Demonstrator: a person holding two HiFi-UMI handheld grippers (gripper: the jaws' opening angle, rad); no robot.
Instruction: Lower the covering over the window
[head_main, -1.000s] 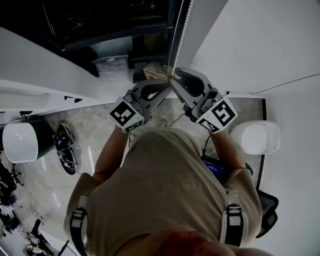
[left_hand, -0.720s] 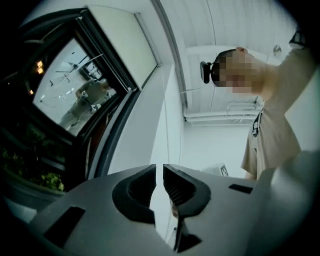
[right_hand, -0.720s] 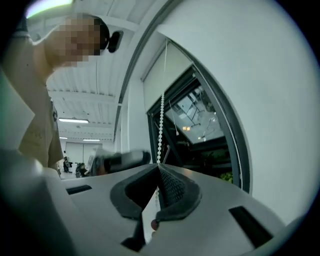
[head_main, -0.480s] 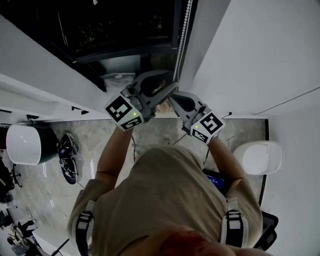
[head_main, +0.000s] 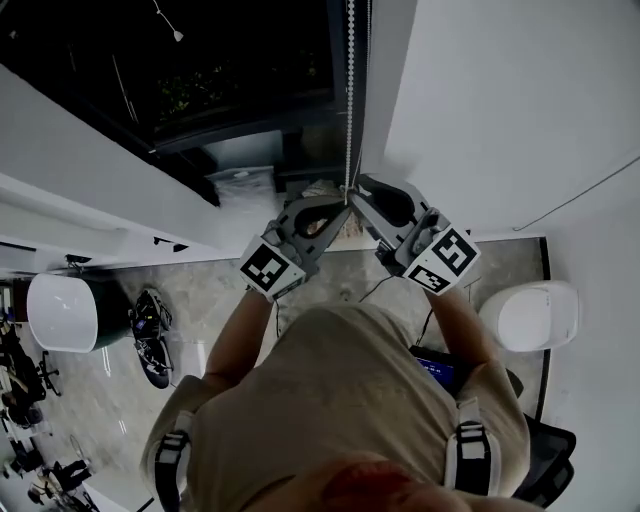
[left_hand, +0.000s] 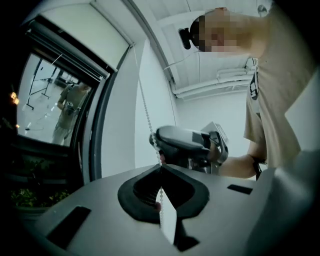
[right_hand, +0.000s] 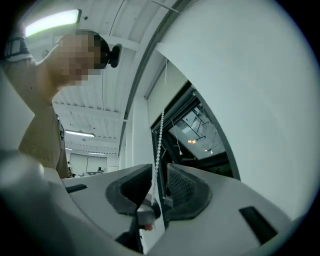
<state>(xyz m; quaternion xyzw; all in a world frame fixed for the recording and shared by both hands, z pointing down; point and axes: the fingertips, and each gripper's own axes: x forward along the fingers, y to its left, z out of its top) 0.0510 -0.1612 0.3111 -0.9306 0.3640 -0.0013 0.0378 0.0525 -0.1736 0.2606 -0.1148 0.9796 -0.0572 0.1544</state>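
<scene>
So the left gripper was clamped tight on the bead chain, presumably to haul the blind down. The right gripper beside it was opening, chain loose between its jaws (re-gripping, I'd guess). Small round pale beads hung by the dark window's right edge; the smooth blind looked parked up top.

Office-like room: strip ceiling lights, tall dark window, polished stone floor.

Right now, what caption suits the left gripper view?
Left gripper shut on the bead chain beside the dark window.
</scene>
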